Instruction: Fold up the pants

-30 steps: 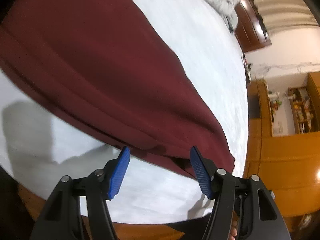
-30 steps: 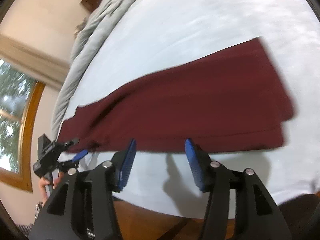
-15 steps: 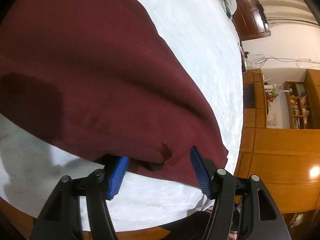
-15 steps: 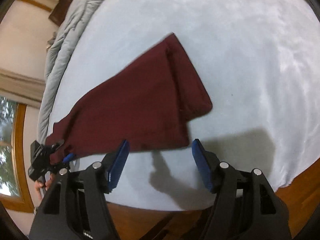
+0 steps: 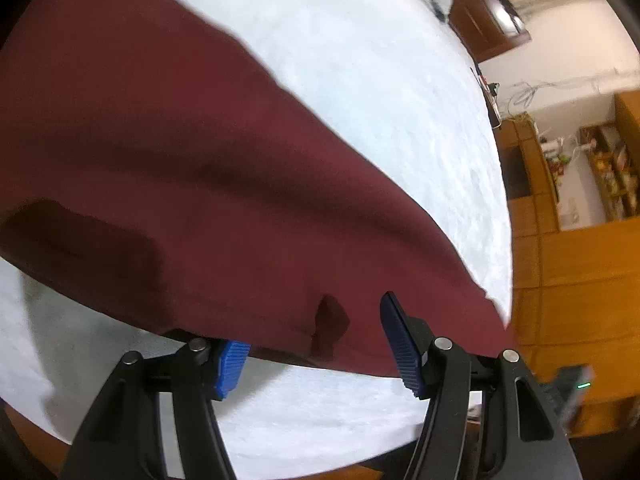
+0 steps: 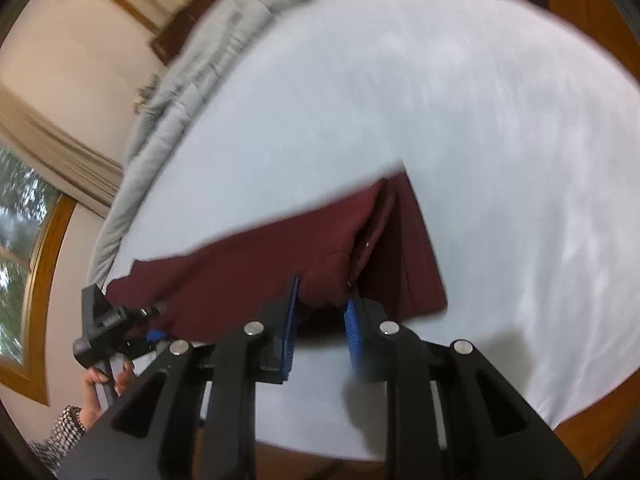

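Dark red pants (image 5: 200, 160) lie stretched across a white bed sheet (image 5: 360, 60). My left gripper (image 5: 316, 356) stands open at their near edge. Its left pad is tucked under the cloth and its right pad rests over it, so the hem with a small dark fold runs between them. In the right wrist view the pants (image 6: 248, 264) run from the left gripper (image 6: 116, 332), held in a hand, to my right gripper (image 6: 322, 312). The right jaws are closing, with a bunched fold of the leg end pinched between the blue pads and lifted slightly.
A crumpled grey duvet (image 6: 192, 64) lies along the far side of the bed. Wooden cabinets and shelves (image 5: 580, 280) stand beyond the bed's right end. A window with a wooden frame (image 6: 24, 264) is at the left. The bed's wooden edge (image 6: 592, 420) runs just below the grippers.
My right gripper came in over the leg end and closed its wide jaws on a fold of cloth. The left gripper slid forward until its left pad went under the pants' edge.
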Available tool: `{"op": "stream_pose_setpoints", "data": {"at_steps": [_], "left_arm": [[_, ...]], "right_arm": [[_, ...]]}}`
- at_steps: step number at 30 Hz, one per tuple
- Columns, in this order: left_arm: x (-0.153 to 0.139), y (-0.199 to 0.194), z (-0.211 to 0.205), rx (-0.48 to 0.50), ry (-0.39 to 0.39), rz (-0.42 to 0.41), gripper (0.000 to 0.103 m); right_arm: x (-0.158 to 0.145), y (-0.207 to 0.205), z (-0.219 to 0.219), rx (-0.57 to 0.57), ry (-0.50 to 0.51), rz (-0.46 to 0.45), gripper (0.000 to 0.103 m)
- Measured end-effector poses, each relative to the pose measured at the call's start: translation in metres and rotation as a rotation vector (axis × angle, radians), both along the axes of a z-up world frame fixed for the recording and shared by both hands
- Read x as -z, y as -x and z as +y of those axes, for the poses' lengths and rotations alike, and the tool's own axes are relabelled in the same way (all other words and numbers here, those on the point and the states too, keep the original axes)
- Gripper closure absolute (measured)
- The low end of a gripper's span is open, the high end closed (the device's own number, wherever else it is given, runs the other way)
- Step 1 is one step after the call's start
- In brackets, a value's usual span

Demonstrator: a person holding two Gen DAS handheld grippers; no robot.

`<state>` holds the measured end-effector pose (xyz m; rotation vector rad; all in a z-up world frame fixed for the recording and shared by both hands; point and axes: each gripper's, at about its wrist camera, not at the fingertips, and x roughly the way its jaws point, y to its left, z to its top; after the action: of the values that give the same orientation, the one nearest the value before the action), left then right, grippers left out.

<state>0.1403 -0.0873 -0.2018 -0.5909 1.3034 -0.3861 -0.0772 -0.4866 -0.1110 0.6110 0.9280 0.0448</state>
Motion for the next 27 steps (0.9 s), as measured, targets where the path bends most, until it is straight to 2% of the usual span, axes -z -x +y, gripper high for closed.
{"op": "stream_pose_setpoints", "data": {"at_steps": [2,3,7,8,10,12,14,16,18,21,22,23,27], "left_arm": [[-0.005,0.006,-0.004,0.017,-0.026,-0.028,0.038],[-0.007,0.009,-0.007,0.026,-0.044,-0.035,0.038],[-0.010,0.022,-0.017,0.078,-0.109,-0.051,0.037],[-0.013,0.025,-0.020,0.093,-0.125,-0.064,0.037],[-0.019,0.030,-0.022,0.113,-0.146,-0.078,0.037],[-0.027,0.033,-0.023,0.120,-0.153,-0.087,0.037],[-0.037,0.038,-0.025,0.125,-0.170,-0.108,0.037],[-0.048,0.041,-0.031,0.129,-0.188,-0.137,0.035],[-0.058,0.045,-0.036,0.140,-0.220,-0.180,0.032],[-0.072,0.049,-0.044,0.156,-0.257,-0.261,0.026],[-0.076,0.050,-0.047,0.163,-0.263,-0.281,0.021],[-0.080,0.050,-0.050,0.171,-0.265,-0.293,0.019],[-0.081,0.043,-0.056,0.188,-0.274,-0.294,0.018]], "right_arm": [[-0.009,-0.002,-0.005,0.020,0.055,-0.009,0.084],[-0.002,-0.006,-0.009,0.028,0.079,0.036,0.085],[0.059,-0.016,-0.026,0.059,0.042,0.258,0.087],[0.072,-0.014,-0.028,0.071,0.024,0.288,0.086],[0.072,-0.009,-0.031,0.084,0.000,0.258,0.085],[0.065,-0.005,-0.032,0.096,-0.019,0.237,0.069],[0.056,0.003,-0.033,0.106,0.023,0.230,0.053],[0.051,0.014,-0.036,0.112,0.011,0.217,0.051],[0.050,0.024,-0.033,0.114,-0.066,0.198,0.050],[0.056,0.027,-0.025,0.109,-0.183,0.195,0.038],[0.059,0.027,-0.022,0.106,-0.221,0.196,0.038],[0.064,0.026,-0.019,0.103,-0.258,0.201,0.038],[0.083,0.013,-0.019,0.139,-0.302,0.253,0.035]]}}
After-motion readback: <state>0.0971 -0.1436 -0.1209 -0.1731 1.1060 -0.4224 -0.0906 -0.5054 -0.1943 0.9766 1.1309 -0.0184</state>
